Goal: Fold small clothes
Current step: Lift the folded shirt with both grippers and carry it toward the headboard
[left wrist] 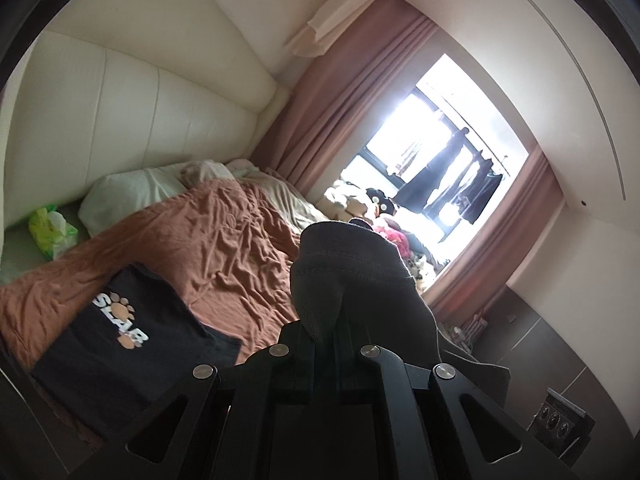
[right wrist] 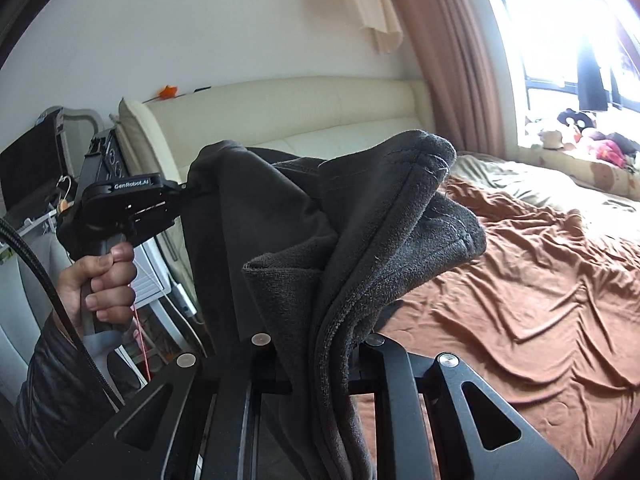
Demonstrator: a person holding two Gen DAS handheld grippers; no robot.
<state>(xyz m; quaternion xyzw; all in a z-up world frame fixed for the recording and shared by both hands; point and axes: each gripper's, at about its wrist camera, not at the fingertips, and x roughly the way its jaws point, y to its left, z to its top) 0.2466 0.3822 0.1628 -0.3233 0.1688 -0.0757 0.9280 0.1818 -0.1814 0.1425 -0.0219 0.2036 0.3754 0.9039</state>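
A dark grey fleece garment [right wrist: 352, 220] hangs in the air between my two grippers, above the bed. My right gripper [right wrist: 320, 360] is shut on one bunched edge of it. My left gripper [left wrist: 324, 332] is shut on another part of the same garment [left wrist: 352, 280], which hides its fingertips. In the right wrist view the left gripper [right wrist: 188, 190] shows at the left, held by a hand, pinching the garment's far corner. A folded black T-shirt [left wrist: 128, 340] with a "SLAB" paw print lies flat on the brown bedspread.
The bed has a rumpled brown bedspread [right wrist: 540, 280], pale pillows [left wrist: 132, 196] and a cream padded headboard [left wrist: 140, 112]. A green wipes packet [left wrist: 52, 232] lies near the pillows. Soft toys [right wrist: 592, 136] sit on the window sill. Pink curtains [left wrist: 340, 92] frame the window.
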